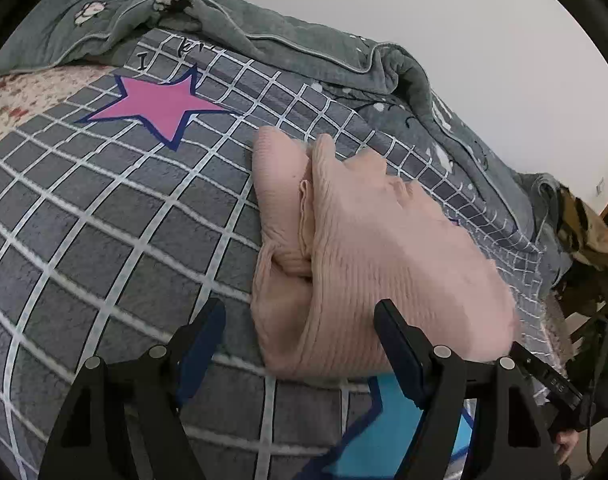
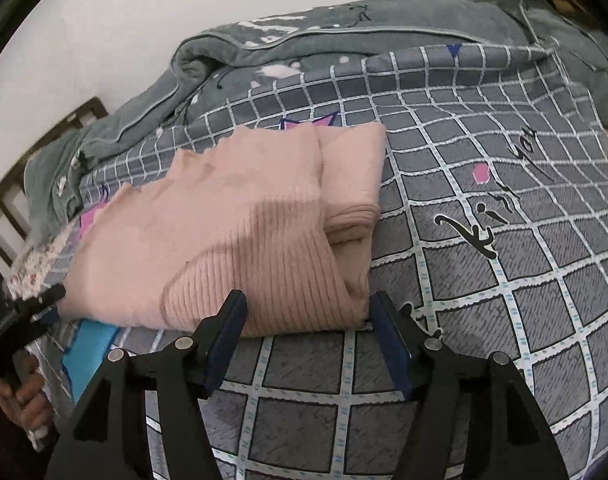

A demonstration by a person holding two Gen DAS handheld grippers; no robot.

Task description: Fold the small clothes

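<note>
- Now the folded pink sweater [image 1: 368,264] lies on the checked bedspread [image 1: 103,216].
- Grey quilt [image 1: 263,44] bunched behind it, against the wall.
- Left gripper [image 1: 299,328] and right gripper [image 2: 308,316]: jaws wide, holding nothing, at the sweater's near edge.

Bedspread [image 1: 103,208], near the pink star [image 1: 159,106]: I read a black "I".
Bedspread script in my right view: illegible.
</note>
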